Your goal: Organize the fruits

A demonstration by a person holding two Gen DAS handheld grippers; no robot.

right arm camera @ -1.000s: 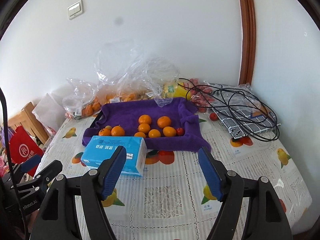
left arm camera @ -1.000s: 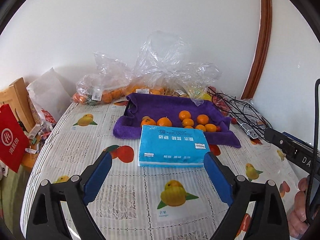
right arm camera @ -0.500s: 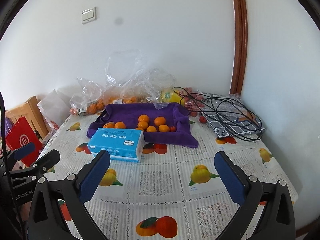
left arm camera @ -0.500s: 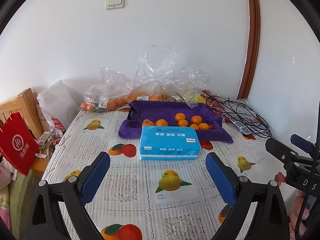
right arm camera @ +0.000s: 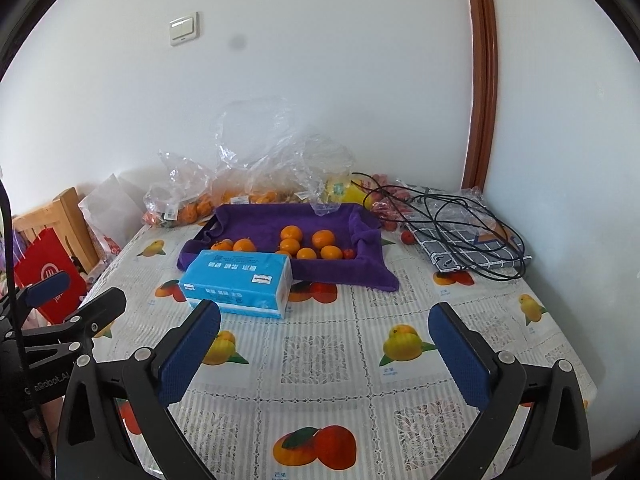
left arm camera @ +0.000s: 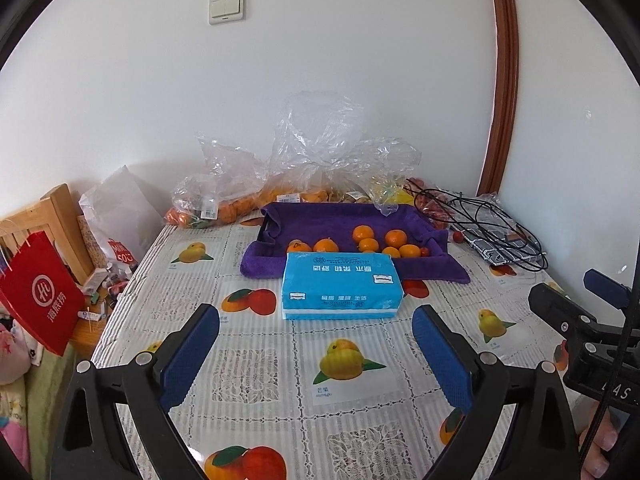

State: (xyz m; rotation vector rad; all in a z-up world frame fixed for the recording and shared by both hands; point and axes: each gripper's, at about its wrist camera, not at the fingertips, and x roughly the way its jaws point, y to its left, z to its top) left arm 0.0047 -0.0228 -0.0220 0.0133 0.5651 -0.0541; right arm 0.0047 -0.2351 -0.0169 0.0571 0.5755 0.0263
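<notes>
Several oranges (left arm camera: 363, 234) (right arm camera: 291, 233) and a small red fruit (right arm camera: 349, 254) lie in a tray lined with a purple towel (left arm camera: 320, 216) (right arm camera: 264, 220) at the back of the table. My left gripper (left arm camera: 316, 332) is open and empty, held above the near table, well short of the tray. My right gripper (right arm camera: 324, 334) is open and empty, also back from the tray. Each gripper shows at the edge of the other's view.
A blue tissue pack (left arm camera: 341, 286) (right arm camera: 240, 282) lies in front of the tray. Clear plastic bags of fruit (left arm camera: 224, 204) stand against the wall. Black cables on a checked cloth (right arm camera: 468, 220) lie at the right. A red bag (left arm camera: 40, 292) and wooden chair stand left.
Both grippers have pulled back and up from the tray, so more of the table shows. The right gripper's jaws have opened wider.
</notes>
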